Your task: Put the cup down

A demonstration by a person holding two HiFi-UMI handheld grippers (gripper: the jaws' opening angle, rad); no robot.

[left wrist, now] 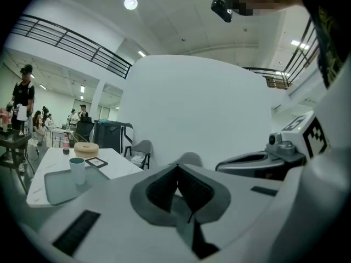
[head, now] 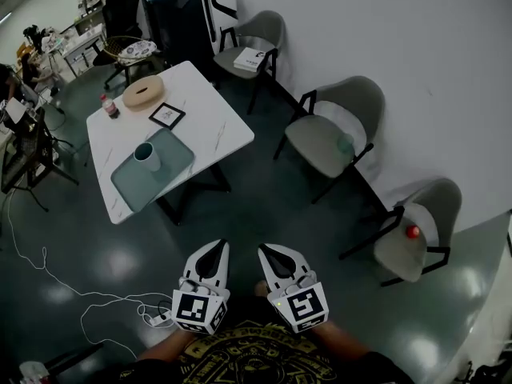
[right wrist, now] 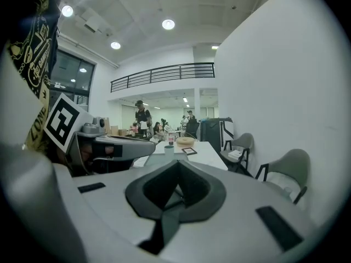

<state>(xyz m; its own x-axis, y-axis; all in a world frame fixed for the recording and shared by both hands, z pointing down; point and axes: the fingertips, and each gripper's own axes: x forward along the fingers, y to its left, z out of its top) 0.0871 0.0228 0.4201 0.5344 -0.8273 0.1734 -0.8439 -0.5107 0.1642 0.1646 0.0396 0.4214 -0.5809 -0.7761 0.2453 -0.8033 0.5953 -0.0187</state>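
Cup is in neither of my tools: the left gripper and right gripper sit side by side near my body, jaws pressed together on nothing. Far off to the left, it stands upright on the green tray on the white table, so I judge it already set down. It looks light, rigid and smooth; I'd pinch across the wall at mid-height, gently.

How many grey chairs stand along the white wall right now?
3. The far chair holds a book, the middle chair stands beside the table, and the near chair carries a small red object. More may be out of frame.
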